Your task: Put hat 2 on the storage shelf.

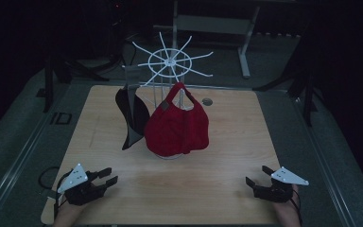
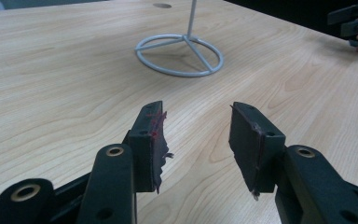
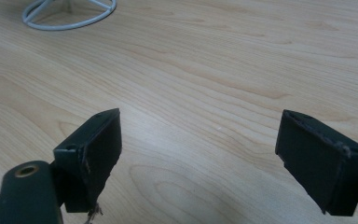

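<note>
Red bag (image 1: 177, 126) hangs on the rack (image 1: 172, 61) in the high view; both grippers' fingers (image 2: 151, 140) gape, grasping nothing

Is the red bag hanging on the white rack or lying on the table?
Hanging. The red bag hangs by its handle from an arm of the white rack, above the rack's ring base; whether it touches the table cannot be told.

No text, label, brand, number or sign can be read anywhere in these views (the dim light of the high view does not help).
</note>
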